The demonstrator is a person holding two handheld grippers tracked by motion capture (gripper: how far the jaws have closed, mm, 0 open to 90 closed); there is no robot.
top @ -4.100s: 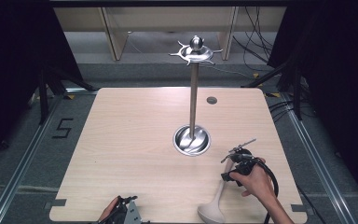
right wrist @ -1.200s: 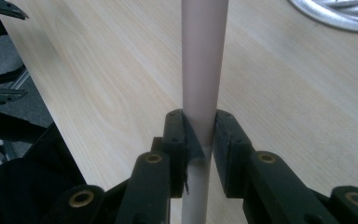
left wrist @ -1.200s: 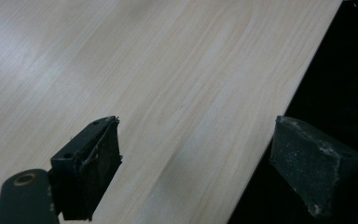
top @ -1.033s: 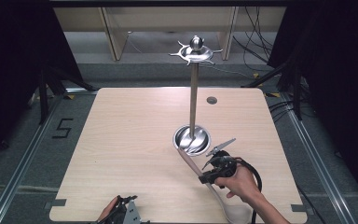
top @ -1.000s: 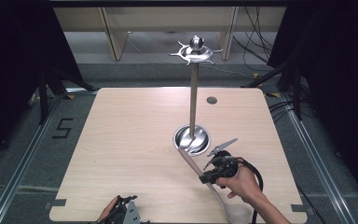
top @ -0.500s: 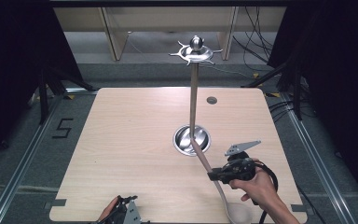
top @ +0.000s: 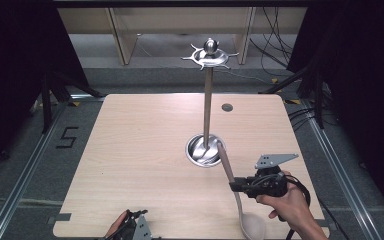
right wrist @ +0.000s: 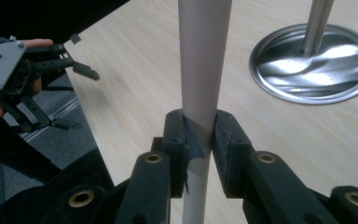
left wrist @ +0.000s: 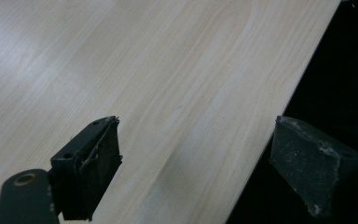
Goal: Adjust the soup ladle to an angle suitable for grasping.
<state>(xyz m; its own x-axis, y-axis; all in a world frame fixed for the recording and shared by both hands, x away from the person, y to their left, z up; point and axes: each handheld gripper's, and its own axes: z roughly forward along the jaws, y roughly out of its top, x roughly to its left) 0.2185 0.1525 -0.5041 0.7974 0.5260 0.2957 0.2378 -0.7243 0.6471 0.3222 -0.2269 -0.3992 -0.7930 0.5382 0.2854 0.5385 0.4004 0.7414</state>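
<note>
Right gripper (top: 236,184) is seen near the right front of the table (top: 130,150); jaws are closed tight on the handle of a pale ladle (top: 228,167), gripped at about mid-length, as confirmed in the right gripper view where the ladle (right wrist: 200,70) is pinched between both pads; bowl end hangs low toward the near edge, handle tip is pointed up and away toward the far side, leaning slightly left.

Long axis of the ladle is thus held steeply, running from near-low to far-high; the tip lies just beside the round metal base (top: 205,150) of the hanging stand (top: 208,100), on its near right; the hook ring (top: 210,57) at the top of the pole is well above and farther away than the tip.

Judged: the coming move turns on that gap; the handle end would need to be raised and carried far-left to reach a hook.

Left gripper (top: 130,227) is kept at the near left edge, well apart from the ladle; its jaws are spread wide with nothing between them, over the table edge (left wrist: 261,140); the right gripper is plainly the nearer.
</note>
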